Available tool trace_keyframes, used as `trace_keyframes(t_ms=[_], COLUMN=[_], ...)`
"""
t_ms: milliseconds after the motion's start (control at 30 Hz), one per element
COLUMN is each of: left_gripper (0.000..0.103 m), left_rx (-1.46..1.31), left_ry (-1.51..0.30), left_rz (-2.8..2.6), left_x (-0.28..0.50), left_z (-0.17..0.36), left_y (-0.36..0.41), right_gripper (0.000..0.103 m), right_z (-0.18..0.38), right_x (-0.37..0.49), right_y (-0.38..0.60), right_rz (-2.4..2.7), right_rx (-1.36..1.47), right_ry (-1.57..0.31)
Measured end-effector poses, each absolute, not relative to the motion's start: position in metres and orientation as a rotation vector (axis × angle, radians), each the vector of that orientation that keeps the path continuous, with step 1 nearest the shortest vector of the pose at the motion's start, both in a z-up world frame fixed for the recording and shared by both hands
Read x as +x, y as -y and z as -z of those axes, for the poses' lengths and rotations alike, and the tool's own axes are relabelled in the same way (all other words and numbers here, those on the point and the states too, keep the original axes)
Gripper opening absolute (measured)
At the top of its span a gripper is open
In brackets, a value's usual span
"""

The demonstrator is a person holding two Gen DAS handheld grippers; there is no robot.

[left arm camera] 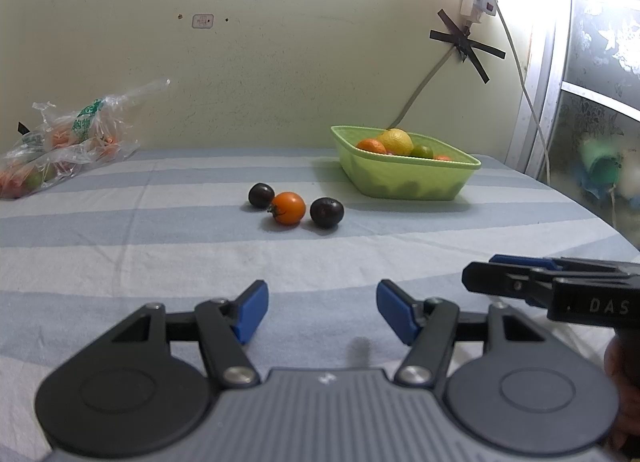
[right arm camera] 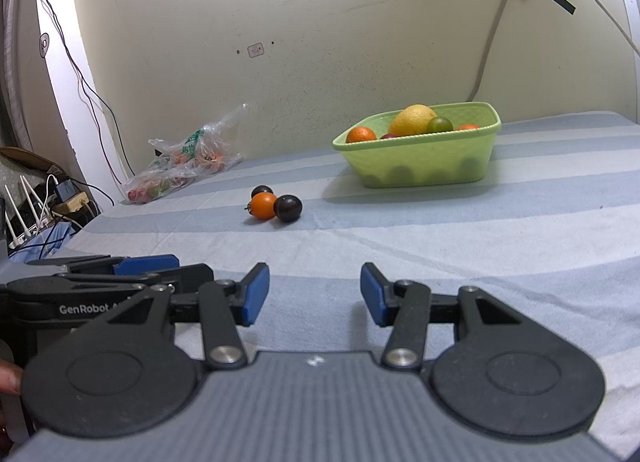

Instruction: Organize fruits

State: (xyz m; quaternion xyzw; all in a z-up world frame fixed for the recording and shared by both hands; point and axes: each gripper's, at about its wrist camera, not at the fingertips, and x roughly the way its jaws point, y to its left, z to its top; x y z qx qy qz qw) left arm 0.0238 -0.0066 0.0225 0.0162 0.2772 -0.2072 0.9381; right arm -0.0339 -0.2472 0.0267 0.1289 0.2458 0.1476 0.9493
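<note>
Three small loose fruits lie together on the striped cloth: an orange tomato between two dark plums. A light green basket behind them to the right holds a yellow lemon, an orange fruit, a green one and others. My left gripper is open and empty, well short of the fruits. The right gripper is open and empty too, beside the left one.
A clear plastic bag with more fruit lies by the wall at the back left. Taped cables hang on the wall. The cloth-covered surface drops off at the left, where chargers and wires sit.
</note>
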Motion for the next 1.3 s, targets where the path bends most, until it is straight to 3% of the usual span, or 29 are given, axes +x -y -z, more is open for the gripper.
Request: trace_keyframes(t_ms=[1300], left_gripper=[0.061], left_rx=[0.016], left_ry=[-0.569], left_rz=[0.433], left_x=[0.0246], left_z=[-0.0204], left_y=[0.0042], right_gripper=[0.053], right_z=[-0.0259], right_x=[-0.0333], right_y=[0.2463], right_rz=[-0.302], right_rx=[0.259], right_ry=[-0.504])
